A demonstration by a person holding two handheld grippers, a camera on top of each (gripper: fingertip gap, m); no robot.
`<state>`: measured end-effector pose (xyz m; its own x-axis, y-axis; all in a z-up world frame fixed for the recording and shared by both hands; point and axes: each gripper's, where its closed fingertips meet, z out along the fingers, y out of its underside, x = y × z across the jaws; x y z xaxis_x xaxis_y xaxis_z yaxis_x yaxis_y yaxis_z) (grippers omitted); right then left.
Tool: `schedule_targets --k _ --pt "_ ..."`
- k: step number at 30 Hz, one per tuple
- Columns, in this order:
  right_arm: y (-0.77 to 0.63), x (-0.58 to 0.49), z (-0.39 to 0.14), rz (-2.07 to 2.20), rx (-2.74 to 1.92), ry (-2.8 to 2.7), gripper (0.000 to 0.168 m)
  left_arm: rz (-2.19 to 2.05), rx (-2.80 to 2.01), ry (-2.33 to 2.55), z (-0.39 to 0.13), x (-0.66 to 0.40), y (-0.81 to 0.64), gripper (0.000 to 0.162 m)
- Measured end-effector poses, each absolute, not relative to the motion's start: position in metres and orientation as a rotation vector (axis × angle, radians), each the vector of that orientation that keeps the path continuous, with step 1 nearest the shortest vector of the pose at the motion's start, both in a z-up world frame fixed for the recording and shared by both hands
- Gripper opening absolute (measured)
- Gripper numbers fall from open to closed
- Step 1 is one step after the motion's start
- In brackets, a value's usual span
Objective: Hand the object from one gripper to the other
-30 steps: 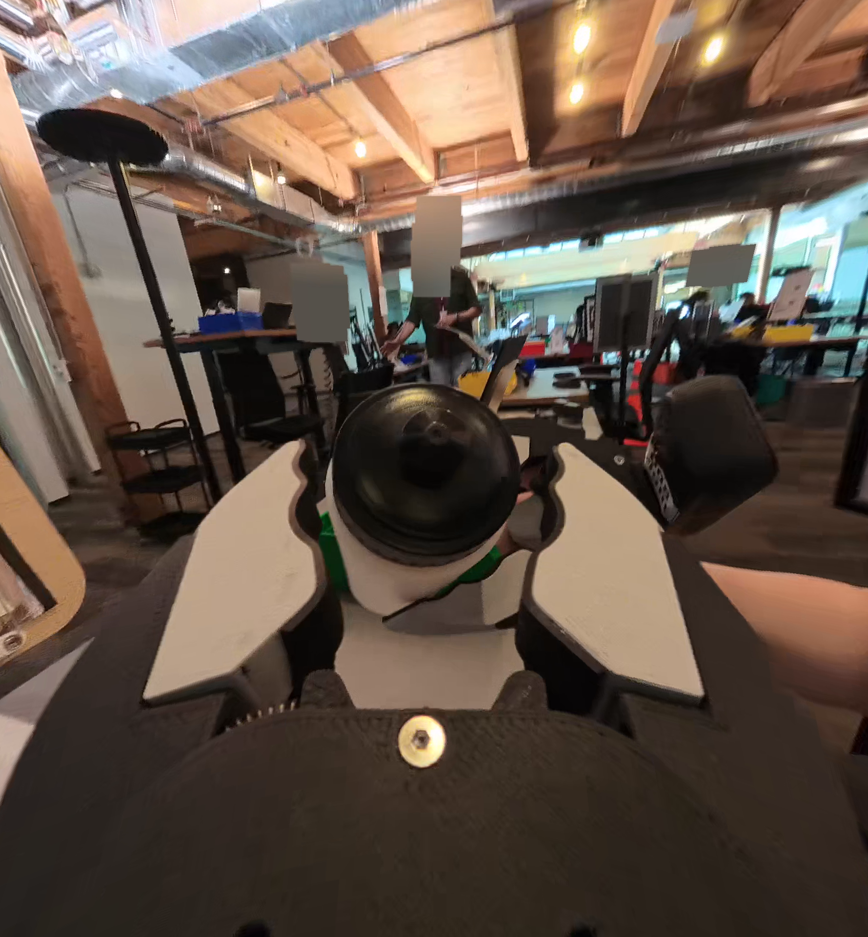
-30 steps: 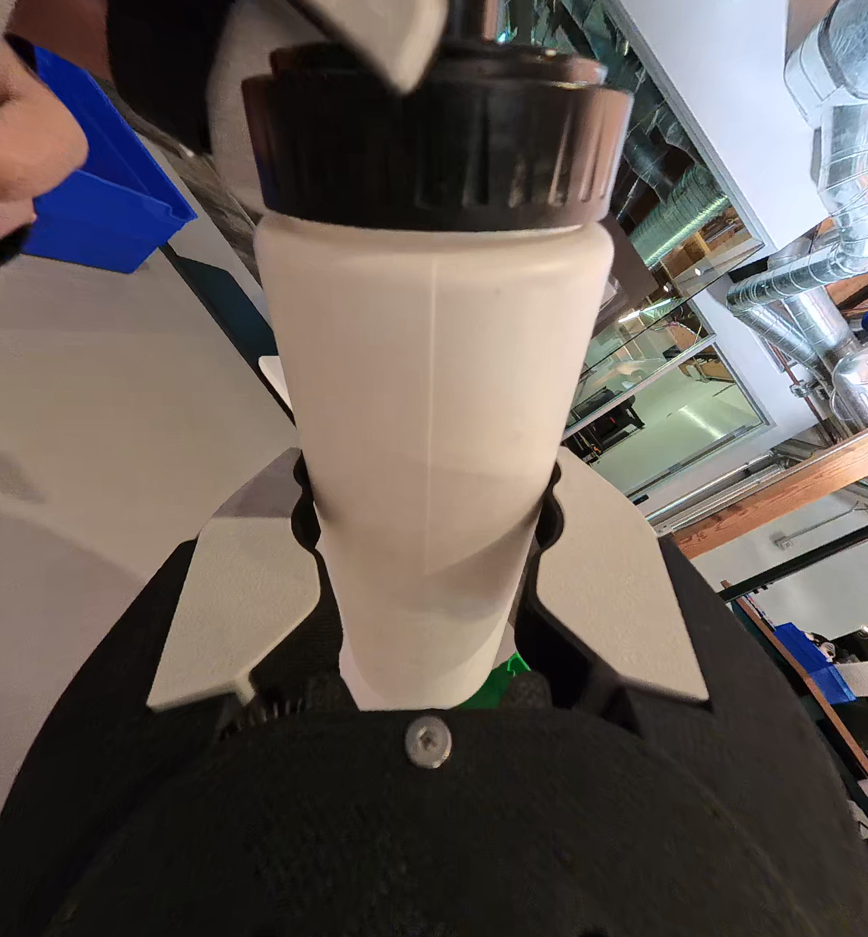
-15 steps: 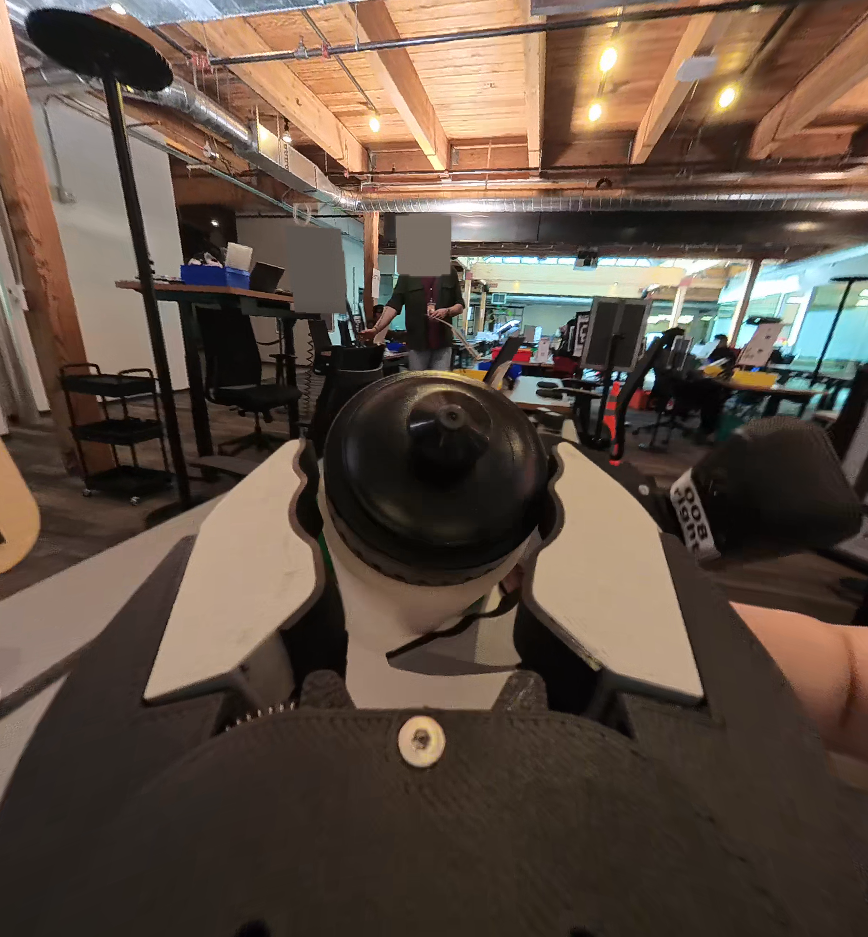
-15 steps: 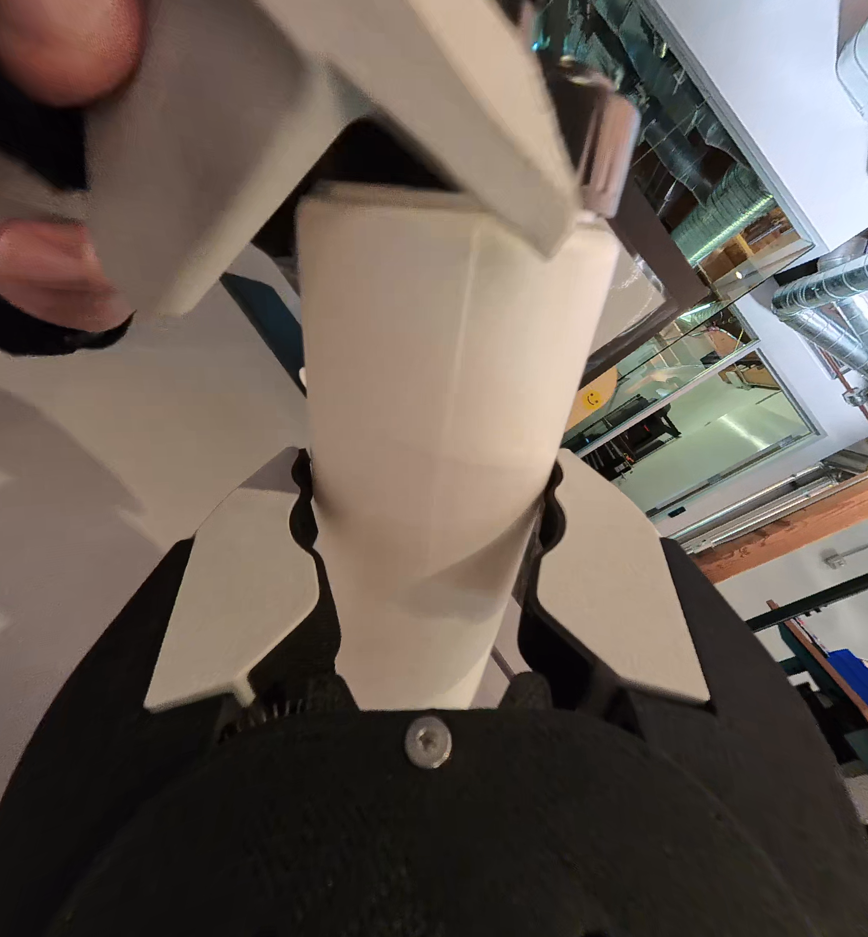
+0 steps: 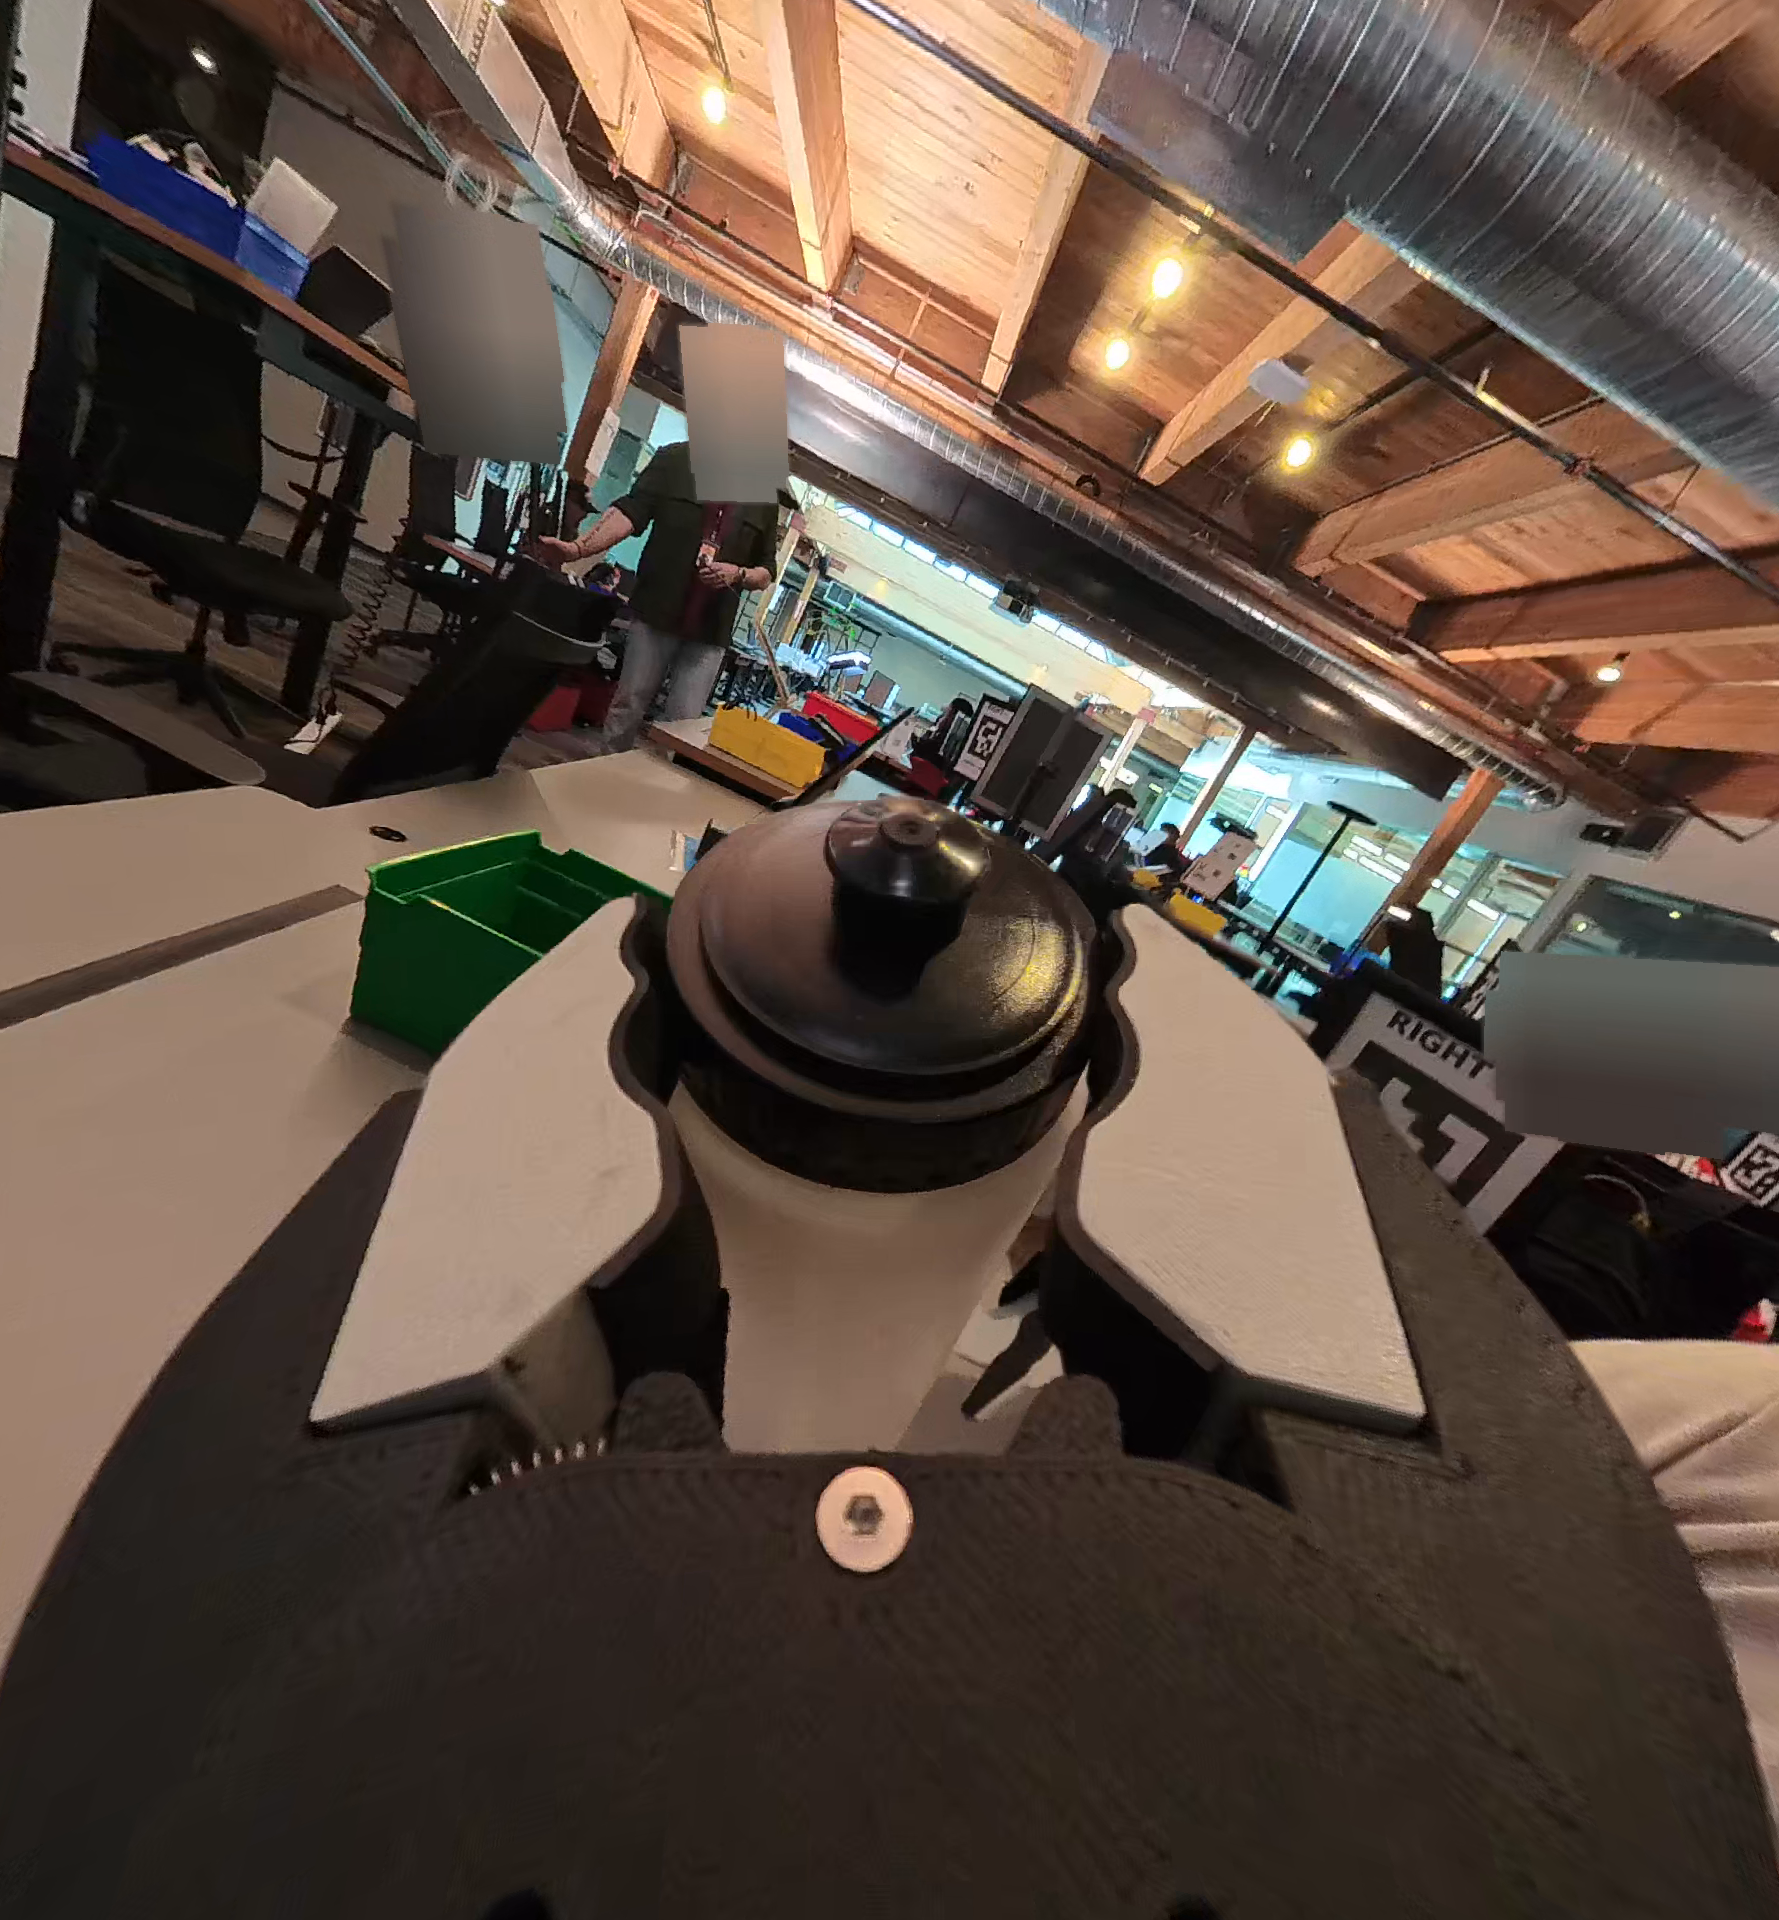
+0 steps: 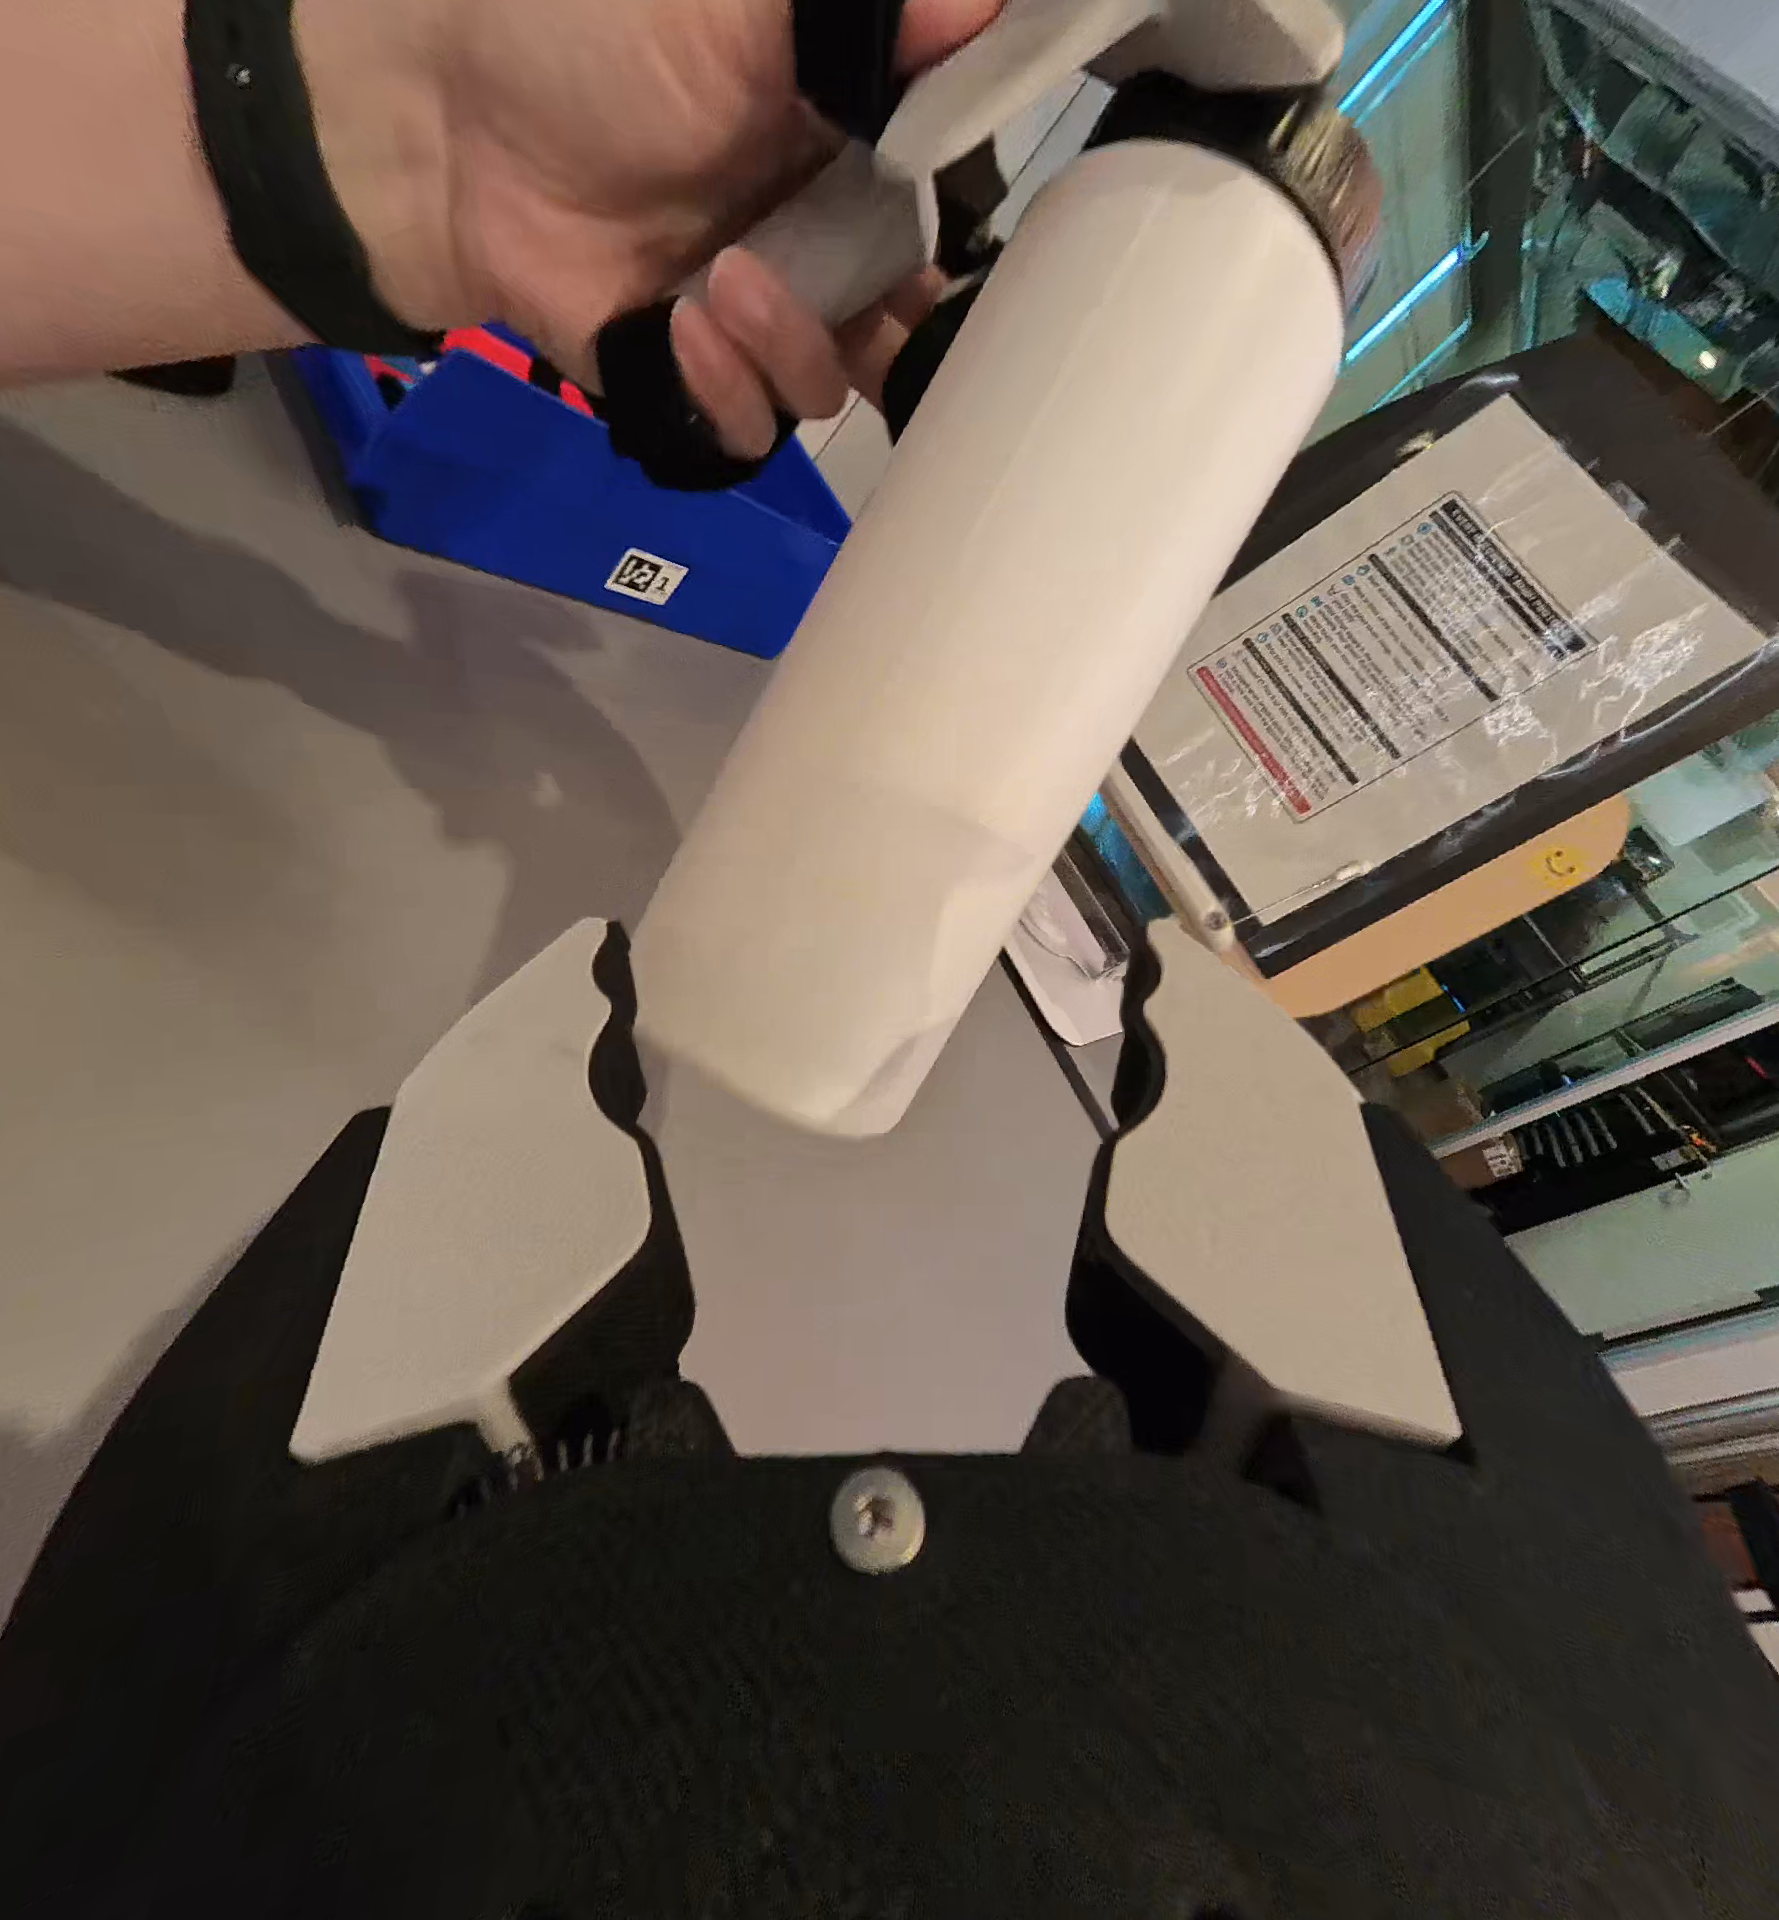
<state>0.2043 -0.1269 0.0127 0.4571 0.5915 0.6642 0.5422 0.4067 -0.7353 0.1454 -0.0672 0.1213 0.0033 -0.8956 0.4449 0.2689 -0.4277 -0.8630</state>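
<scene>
A green bin (image 5: 469,930) with inner dividers sits on a pale grey table (image 5: 116,1091). A blue bin (image 6: 594,520) bearing a small square sticker rests on the same kind of surface. Beside it stands a dark-framed board holding a printed sheet (image 6: 1425,665) under shiny plastic. Overhead run wooden ceiling beams (image 5: 812,135), a ribbed silver duct (image 5: 1550,197) and small warm lights (image 5: 1165,275). A person (image 5: 682,613) stands far off among desks.
</scene>
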Motion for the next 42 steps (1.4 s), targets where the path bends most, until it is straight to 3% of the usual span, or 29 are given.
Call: schedule_targets --k 7,10,20,32,34,40,42 --pt "-0.132 0.233 0.016 -0.283 -1.037 -1.067 0.096 -1.952 -1.246 0.466 0.138 0.123 -0.057 0.078" --pt "-0.131 0.224 0.016 -0.209 -1.087 -0.970 0.101 -2.032 -1.217 0.356 0.136 0.121 -0.049 0.078" --pt "-0.103 0.204 0.025 0.044 -1.443 -0.795 0.100 -1.740 -1.230 0.390 0.129 0.127 -0.044 0.078" --pt "-0.079 0.179 0.006 0.452 -1.627 -0.801 0.104 -1.397 -1.273 0.939 0.105 0.190 -0.103 0.078" --pt "-0.087 0.174 0.008 0.480 -1.582 -0.840 0.090 -1.401 -1.248 0.957 0.108 0.190 -0.108 0.078" --pt "-0.095 0.179 0.011 0.431 -1.537 -0.839 0.088 -1.413 -1.242 1.026 0.108 0.192 -0.119 0.079" --pt "-0.096 0.182 0.011 0.412 -1.535 -0.828 0.088 -1.431 -1.252 1.051 0.107 0.194 -0.123 0.086"
